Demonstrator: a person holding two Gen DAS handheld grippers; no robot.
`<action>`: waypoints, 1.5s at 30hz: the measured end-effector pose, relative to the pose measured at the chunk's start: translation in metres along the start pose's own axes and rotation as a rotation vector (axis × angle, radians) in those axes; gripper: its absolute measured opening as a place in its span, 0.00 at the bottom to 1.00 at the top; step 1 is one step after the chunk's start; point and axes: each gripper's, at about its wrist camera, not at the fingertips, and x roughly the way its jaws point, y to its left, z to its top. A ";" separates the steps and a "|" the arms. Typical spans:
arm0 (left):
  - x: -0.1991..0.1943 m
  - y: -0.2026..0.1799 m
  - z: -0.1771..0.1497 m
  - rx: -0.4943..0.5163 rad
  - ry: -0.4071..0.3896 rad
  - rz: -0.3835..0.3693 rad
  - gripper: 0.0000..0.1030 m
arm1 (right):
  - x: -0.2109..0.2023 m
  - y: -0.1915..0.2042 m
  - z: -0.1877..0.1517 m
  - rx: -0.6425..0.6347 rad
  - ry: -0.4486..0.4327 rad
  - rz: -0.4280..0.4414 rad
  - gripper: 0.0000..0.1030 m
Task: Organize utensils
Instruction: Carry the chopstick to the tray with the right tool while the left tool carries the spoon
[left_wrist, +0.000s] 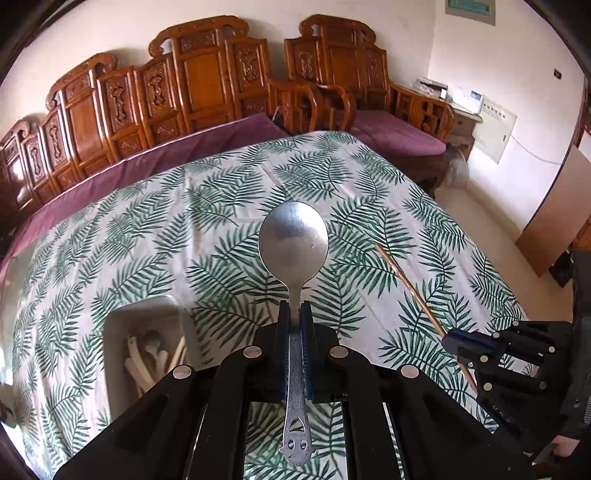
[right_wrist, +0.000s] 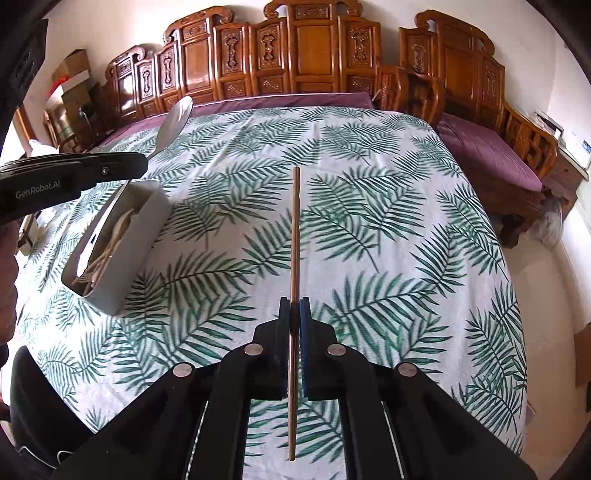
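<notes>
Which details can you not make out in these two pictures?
- Contents of the white box: left view, blurred and partly behind the left claw.
- Spoon handle: right view, hidden by the other claw's body.
- Chopstick lower end: left view, behind the right claw.

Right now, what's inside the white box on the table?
The white box holds several pale utensils, probably spoons and a chopstick, lying lengthwise. Its near wall hides the bottom, and part of the left gripper covers its far end, so no exact count.
</notes>
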 end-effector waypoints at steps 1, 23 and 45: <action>-0.003 0.004 -0.001 -0.004 -0.004 0.001 0.05 | -0.001 0.004 0.001 -0.004 -0.001 0.003 0.06; -0.029 0.114 -0.044 -0.147 -0.011 0.074 0.05 | 0.004 0.108 0.032 -0.148 0.001 0.088 0.06; 0.016 0.179 -0.072 -0.254 0.066 0.083 0.05 | 0.019 0.170 0.052 -0.230 0.020 0.120 0.06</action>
